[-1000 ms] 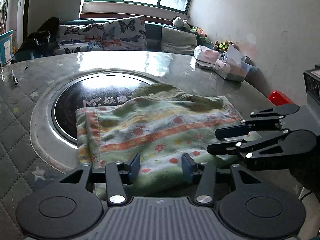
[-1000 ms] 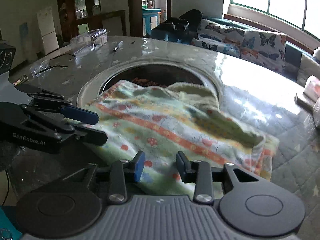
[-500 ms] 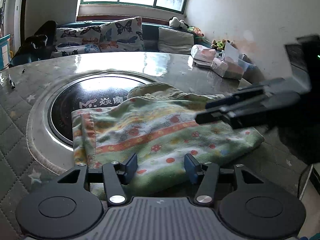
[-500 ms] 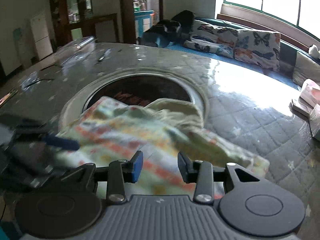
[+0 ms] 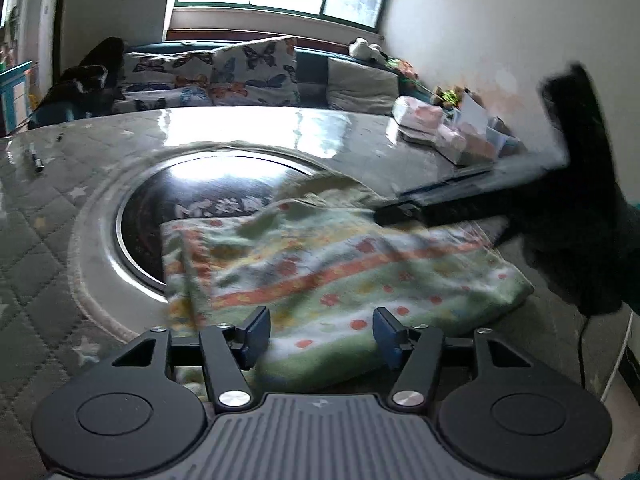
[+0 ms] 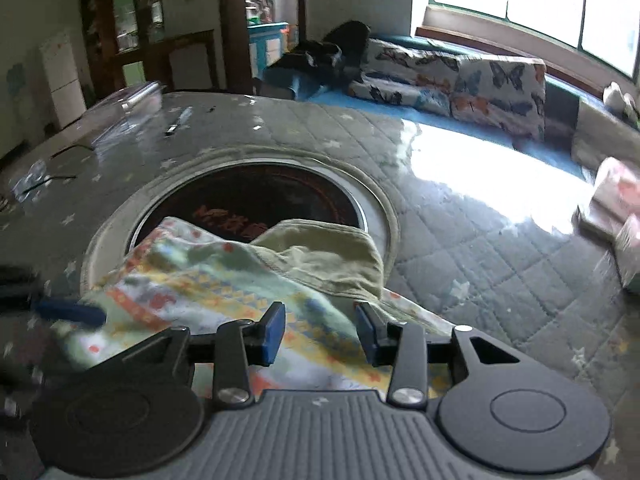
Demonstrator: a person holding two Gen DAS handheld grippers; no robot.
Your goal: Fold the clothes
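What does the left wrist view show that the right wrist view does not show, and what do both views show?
Only the left wrist view: a stuffed toy on the window seat and a plain grey cushion beside it.

Only the right wrist view: a clear plastic container on the far side of the table, a white refrigerator, and a dark wooden doorway.

Both: the patterned garment partly over the round black cooktop, the butterfly cushions, and both open tools, left tool and right tool.

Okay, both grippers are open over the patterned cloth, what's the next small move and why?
Probably lower the left hand-held gripper onto the near edge of the green flower-patterned folded cloth and close. Its jaws stand open astride that thick folded edge, gripping nothing, while the right hand-held gripper hovers open over the far side.
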